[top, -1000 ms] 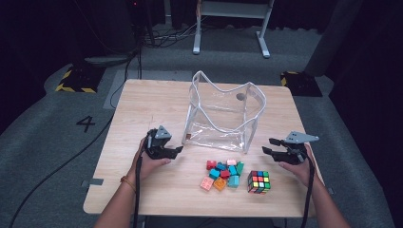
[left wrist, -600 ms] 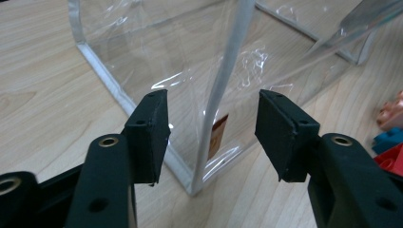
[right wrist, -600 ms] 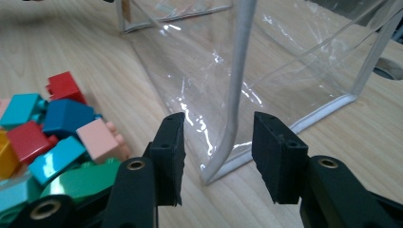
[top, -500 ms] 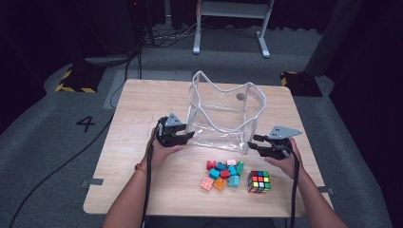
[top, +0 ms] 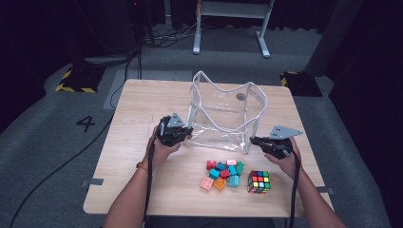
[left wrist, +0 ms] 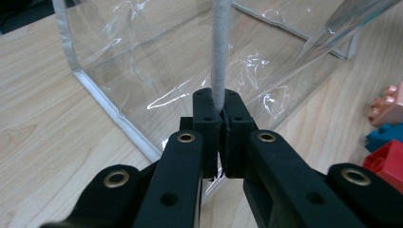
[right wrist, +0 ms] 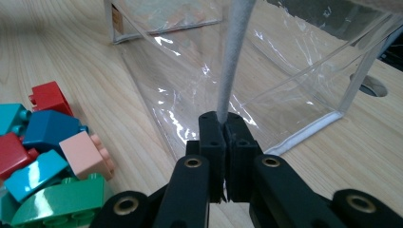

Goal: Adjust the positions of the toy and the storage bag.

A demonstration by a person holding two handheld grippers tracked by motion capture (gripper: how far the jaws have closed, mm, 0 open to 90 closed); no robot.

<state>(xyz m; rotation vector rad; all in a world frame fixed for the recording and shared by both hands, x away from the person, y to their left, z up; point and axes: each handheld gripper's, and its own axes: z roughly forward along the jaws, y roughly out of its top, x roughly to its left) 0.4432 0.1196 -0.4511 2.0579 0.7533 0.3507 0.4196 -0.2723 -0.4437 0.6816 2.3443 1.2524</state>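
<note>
Already both grippers have a hold on the clear plastic bag [top: 223, 116]. The left gripper [left wrist: 217, 123] has just been closing, and its black jaws now pinch the grey-white piping that runs up the bag's near left edge; the trim rises straight out from between the pads in the left gripper view. The right gripper [right wrist: 223, 130] has likewise just been closing and clamps the matching trim at the bag's near right edge. In the high view the left gripper [top: 183, 133] sits at the bag's front left corner and the right gripper [top: 259, 141] at its front right corner, each low on the edge, near the table [top: 142, 109].

Judging from this, the step in hand is taking hold of the bag by its two front edges, likely to spread or steady its mouth. The next move probably calls for drawing the two edges apart or lifting them evenly, so the soft walls do not fold in; a lopsided pull could tip or drag the bag.

The bag stands upright in the middle of the table, open at the top. Just in front of it, between the two hands, lies a pile of coloured building blocks [top: 223, 172], and beside them on the right a puzzle cube [top: 259, 182], both apart from the bag.
</note>
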